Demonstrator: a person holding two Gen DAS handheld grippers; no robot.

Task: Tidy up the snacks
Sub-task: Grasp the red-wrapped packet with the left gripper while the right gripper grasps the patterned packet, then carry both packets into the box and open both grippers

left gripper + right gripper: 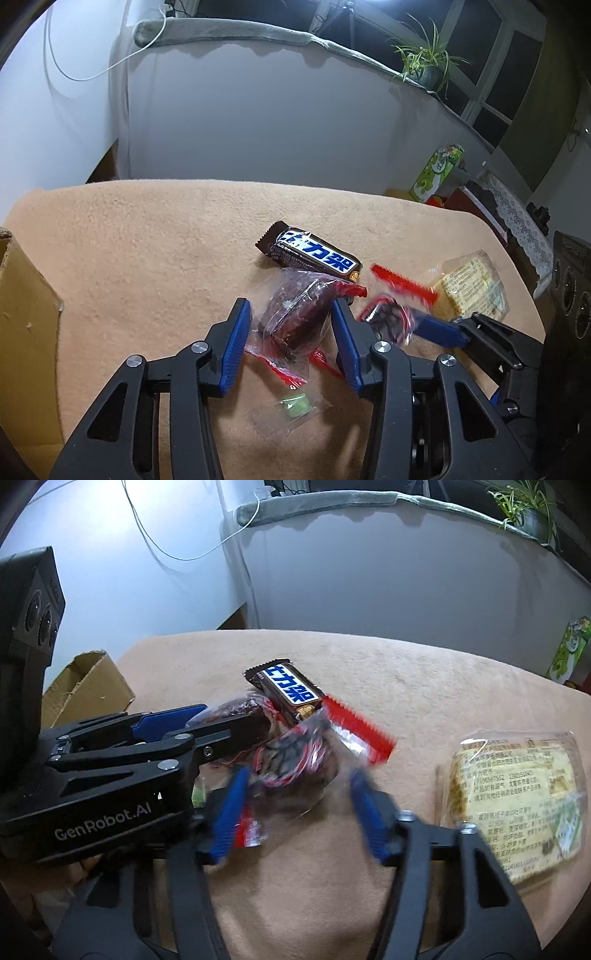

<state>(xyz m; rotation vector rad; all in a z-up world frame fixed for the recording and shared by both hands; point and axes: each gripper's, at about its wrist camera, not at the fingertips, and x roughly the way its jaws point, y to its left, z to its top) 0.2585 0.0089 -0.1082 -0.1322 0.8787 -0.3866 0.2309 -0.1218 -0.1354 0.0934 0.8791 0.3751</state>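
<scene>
Snacks lie on a tan cloth-covered table (147, 236). My left gripper (291, 310) is open, its blue fingers on either side of a dark purple snack in a clear wrapper (295, 314). My right gripper (299, 779) is open around a second clear-and-red wrapped dark snack (295, 757), blurred; it also shows in the left wrist view (388, 317). A brown chocolate bar (314, 254) with blue-white lettering lies just beyond. A pale cracker packet (517, 797) lies at the right. A small green candy (295, 406) lies under the left gripper.
An open cardboard box (26, 317) stands at the table's left edge. Beyond the table are a white wall, a grey-padded ledge (240, 31) with a potted plant (424, 62), and a green carton (437, 170) at the far right.
</scene>
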